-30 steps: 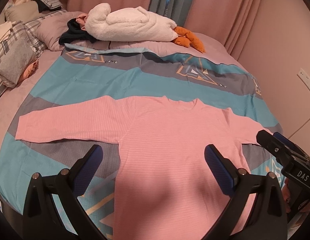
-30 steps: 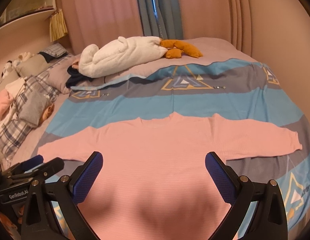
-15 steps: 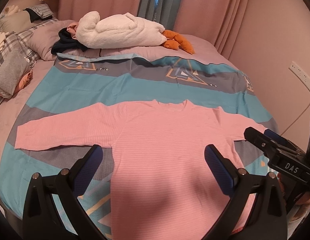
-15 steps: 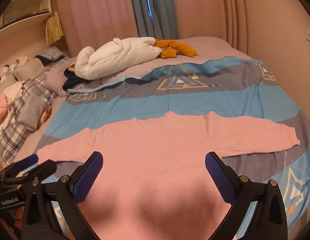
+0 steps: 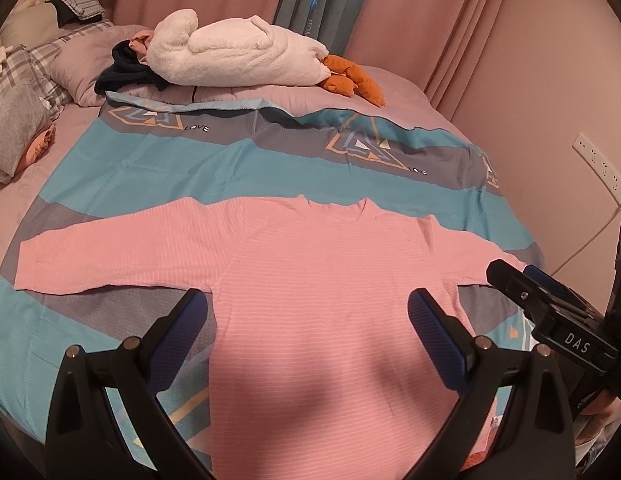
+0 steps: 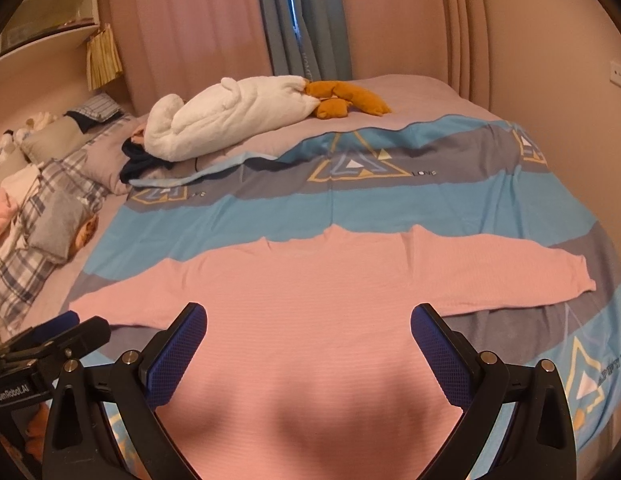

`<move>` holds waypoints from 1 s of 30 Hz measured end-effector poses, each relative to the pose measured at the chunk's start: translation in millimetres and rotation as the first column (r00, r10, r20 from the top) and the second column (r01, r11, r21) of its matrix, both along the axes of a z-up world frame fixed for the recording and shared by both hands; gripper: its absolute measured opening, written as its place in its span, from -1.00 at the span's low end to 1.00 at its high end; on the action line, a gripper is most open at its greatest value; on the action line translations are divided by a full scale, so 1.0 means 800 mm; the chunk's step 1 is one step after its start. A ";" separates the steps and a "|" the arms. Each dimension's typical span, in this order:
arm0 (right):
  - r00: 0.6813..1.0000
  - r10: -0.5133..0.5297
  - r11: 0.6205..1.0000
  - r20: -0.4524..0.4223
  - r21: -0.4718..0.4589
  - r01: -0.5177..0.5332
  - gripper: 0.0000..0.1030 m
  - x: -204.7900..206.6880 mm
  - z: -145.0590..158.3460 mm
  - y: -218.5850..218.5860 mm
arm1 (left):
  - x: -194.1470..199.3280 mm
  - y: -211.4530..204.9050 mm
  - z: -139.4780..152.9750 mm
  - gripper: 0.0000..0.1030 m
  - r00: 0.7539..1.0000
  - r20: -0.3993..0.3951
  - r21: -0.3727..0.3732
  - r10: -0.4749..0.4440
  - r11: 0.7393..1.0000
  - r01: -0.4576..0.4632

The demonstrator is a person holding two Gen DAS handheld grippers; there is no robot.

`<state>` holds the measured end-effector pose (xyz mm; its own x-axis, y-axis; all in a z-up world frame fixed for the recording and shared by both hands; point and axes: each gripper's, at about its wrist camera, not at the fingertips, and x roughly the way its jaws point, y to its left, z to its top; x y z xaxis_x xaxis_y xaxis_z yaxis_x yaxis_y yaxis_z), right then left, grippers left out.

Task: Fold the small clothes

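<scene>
A pink long-sleeved top (image 5: 310,280) (image 6: 310,300) lies flat on the bed, neckline away from me and both sleeves spread out sideways. My left gripper (image 5: 306,312) hovers open above its lower body, blue pads wide apart with nothing between them. My right gripper (image 6: 308,328) also hangs open over the lower body, empty. In the left wrist view the right gripper (image 5: 550,312) shows side-on at the right edge, near the right sleeve. The left gripper (image 6: 54,336) appears at the lower left of the right wrist view, by the left sleeve's cuff.
The top rests on a blue and grey patterned cover (image 5: 230,160) over a mauve bed. A white plush (image 5: 238,56) with orange feet (image 5: 350,80) lies at the far side. Pillows and folded clothes (image 5: 14,136) pile up on the left. A wall (image 5: 550,100) runs close on the right.
Both grippers have drawn back and lifted a little, so more of the bed and the top shows. Both stay open and the top has not moved.
</scene>
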<state>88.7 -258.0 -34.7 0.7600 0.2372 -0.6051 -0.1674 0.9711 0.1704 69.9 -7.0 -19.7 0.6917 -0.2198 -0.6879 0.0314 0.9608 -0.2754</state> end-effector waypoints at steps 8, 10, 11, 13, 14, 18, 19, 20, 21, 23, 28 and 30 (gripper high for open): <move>1.000 0.007 1.000 -0.001 0.001 -0.007 0.98 -0.001 0.000 0.001 | 0.002 -0.006 0.000 0.92 1.000 -0.007 -0.008 -0.018 1.000 0.018; 1.000 0.006 1.000 -0.002 0.003 -0.006 0.98 -0.001 -0.001 0.001 | 0.002 -0.007 0.000 0.91 1.000 -0.009 -0.008 -0.023 1.000 0.023; 1.000 0.005 1.000 -0.002 0.003 -0.005 0.98 -0.001 -0.001 0.000 | 0.003 -0.008 -0.001 0.91 1.000 -0.011 -0.007 -0.025 1.000 0.025; 1.000 0.003 1.000 -0.003 0.006 -0.003 0.98 -0.002 -0.003 0.000 | 0.002 -0.010 -0.002 0.91 0.999 -0.014 -0.006 -0.029 1.000 0.029; 1.000 0.001 1.000 -0.005 0.009 -0.001 0.98 -0.002 -0.004 -0.001 | 0.002 -0.010 -0.002 0.90 0.999 -0.016 -0.006 -0.030 1.000 0.030; 1.000 -0.009 1.000 -0.011 0.018 0.010 0.98 -0.002 -0.007 -0.005 | 0.006 -0.012 -0.005 0.89 0.999 -0.027 -0.012 -0.040 0.999 0.040; 1.000 -0.013 1.000 -0.014 0.020 0.014 0.98 -0.002 -0.007 -0.006 | 0.007 -0.012 -0.006 0.89 0.999 -0.030 -0.015 -0.042 0.999 0.042; 1.000 -0.019 1.000 -0.016 0.023 0.020 0.98 -0.001 -0.008 -0.008 | 0.008 -0.013 -0.008 0.89 0.998 -0.035 -0.017 -0.044 0.999 0.043; 1.000 -0.022 0.999 -0.018 0.026 0.023 0.98 -0.001 -0.009 -0.009 | 0.010 -0.014 -0.010 0.89 0.998 -0.041 -0.019 -0.046 0.999 0.045; 0.999 -0.026 0.999 -0.025 0.031 0.027 0.97 0.001 -0.010 -0.011 | 0.013 -0.016 -0.014 0.88 0.997 -0.054 -0.022 -0.053 0.998 0.052; 0.998 -0.039 0.998 -0.040 0.044 0.040 0.93 0.004 -0.015 -0.018 | 0.021 -0.022 -0.023 0.85 0.994 -0.083 -0.029 -0.067 0.997 0.065; 0.998 -0.043 0.998 -0.047 0.053 0.045 0.92 0.006 -0.017 -0.023 | 0.024 -0.024 -0.028 0.85 0.993 -0.097 -0.033 -0.074 0.997 0.071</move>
